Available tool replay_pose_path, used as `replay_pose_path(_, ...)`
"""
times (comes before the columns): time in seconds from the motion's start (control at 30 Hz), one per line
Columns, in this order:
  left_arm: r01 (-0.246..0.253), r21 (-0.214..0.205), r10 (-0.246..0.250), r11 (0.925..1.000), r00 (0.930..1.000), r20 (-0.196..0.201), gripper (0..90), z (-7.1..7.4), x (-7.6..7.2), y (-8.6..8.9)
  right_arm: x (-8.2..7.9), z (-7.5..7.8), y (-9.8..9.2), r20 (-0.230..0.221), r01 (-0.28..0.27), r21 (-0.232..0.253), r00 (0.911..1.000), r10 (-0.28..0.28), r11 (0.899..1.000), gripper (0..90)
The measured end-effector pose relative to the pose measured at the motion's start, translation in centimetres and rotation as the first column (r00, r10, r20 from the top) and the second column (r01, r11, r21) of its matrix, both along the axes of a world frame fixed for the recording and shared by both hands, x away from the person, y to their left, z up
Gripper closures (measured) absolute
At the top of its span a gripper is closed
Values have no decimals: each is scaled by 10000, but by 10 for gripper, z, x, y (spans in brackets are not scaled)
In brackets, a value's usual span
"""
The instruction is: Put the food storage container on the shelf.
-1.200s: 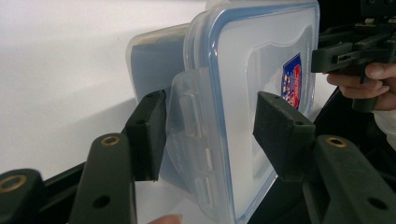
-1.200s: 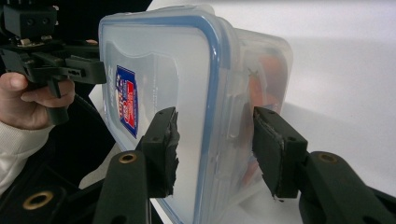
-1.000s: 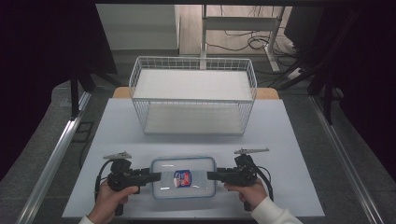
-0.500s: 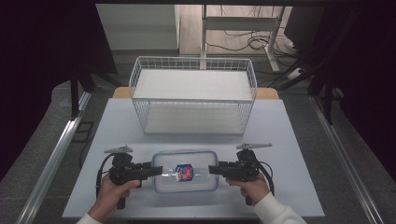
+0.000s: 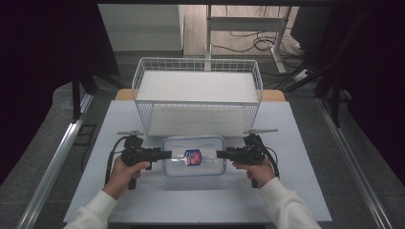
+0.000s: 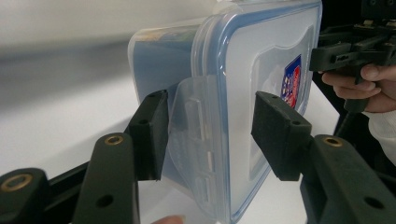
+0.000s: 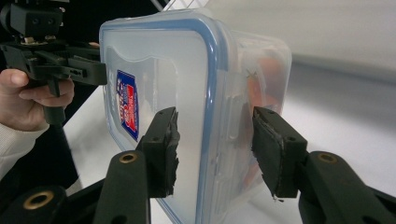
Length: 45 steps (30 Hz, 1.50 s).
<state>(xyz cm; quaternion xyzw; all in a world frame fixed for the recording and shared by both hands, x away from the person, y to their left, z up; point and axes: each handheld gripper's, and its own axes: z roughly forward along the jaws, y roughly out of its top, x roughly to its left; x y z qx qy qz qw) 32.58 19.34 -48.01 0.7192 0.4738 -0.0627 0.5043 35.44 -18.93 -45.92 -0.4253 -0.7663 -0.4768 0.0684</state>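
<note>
White tabletop [image 5: 143,200] carries a wire basket [image 5: 198,95] at twelve o'clock, well clear, likely the destination. Near six o'clock lies a clear lidded food container [image 5: 193,156] with a blue seal and a red-and-blue label. Left gripper [image 5: 165,154] meets its nine o'clock end, right gripper [image 5: 220,154] its three o'clock end. Each straddles a lid latch, jaws apart, one above the lid and one beside the wall, apparently so both ends can be gripped for a level lift.
</note>
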Motion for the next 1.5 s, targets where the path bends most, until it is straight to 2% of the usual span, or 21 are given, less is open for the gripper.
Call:
replay_pose_path(0.03, 0, 0, 0, 10000, 10000, 0, 473, 0, 0, 0, 0, 0, 0, 0, 0, 0, 10000, 0, 10000, 519)
replay_pose_path(0.07, 35, -9, -35, 10000, 10000, 62, 472, 0, 11, 0, 10, -1, 0, 38, 76, 48, 10000, -76, 10000, 519)
replay_pose_path(0.1, 35, -9, -35, 10000, 10000, 62, 472, 0, 11, 0, 10, -1, 0, 38, 76, 48, 10000, -76, 10000, 519)
replay_pose_path(0.33, 255, 28, -256, 9997, 9996, 150, 474, -1, 50, 5, 41, -4, 2, 126, 271, 96, 9995, -273, 9996, 519)
replay_pose_path(0.63, 188, -177, -182, 9997, 9993, 322, 478, -8, 72, 10, 65, -11, 7, 126, 393, 230, 9991, -396, 9990, 517)
replay_pose_path(0.73, 27, -186, -25, 9998, 10000, 79, 475, -17, 77, 8, 72, -18, 7, 52, 493, 123, 9988, -494, 9987, 515)
replay_pose_path(0.9, -109, -317, 113, 9994, 9999, 120, 478, -18, 79, 6, 77, -24, 4, -156, 608, 194, 9980, -605, 9980, 515)
replay_pose_path(1.03, -365, -537, 358, 9979, 9993, -133, 476, -21, 81, 7, 79, -25, 4, -229, 746, 316, 9970, -739, 9967, 511)
replay_pose_path(1.17, -623, -486, 614, 9969, 9979, -207, 468, -21, 82, 5, 82, -27, 4, -517, 1031, 439, 9936, -1008, 9937, 508)
replay_pose_path(1.2, -800, -630, 778, 9948, 9963, -367, 463, -23, 83, 4, 83, -27, 5, -622, 1152, 490, 9917, -1121, 9921, 507)
replay_pose_path(1.33, -1024, -873, 989, 9909, 9942, -432, 459, -26, 86, 3, 84, -28, 5, -885, 1380, 530, 9872, -1330, 9890, 506)
replay_pose_path(1.4, -1086, -905, 1051, 9900, 9936, -423, 456, -26, 87, 3, 85, -29, 5, -1015, 1542, 629, 9839, -1474, 9860, 505)
replay_pose_path(1.43, -1099, -846, 1079, 9903, 9938, -285, 456, -28, 88, 3, 85, -29, 5, -1015, 1542, 629, 9839, -1474, 9860, 505)
replay_pose_path(1.5, -1194, -969, 1165, 9881, 9926, -353, 453, -29, 89, 2, 86, -30, 5, -1099, 1705, 677, 9806, -1625, 9830, 504)
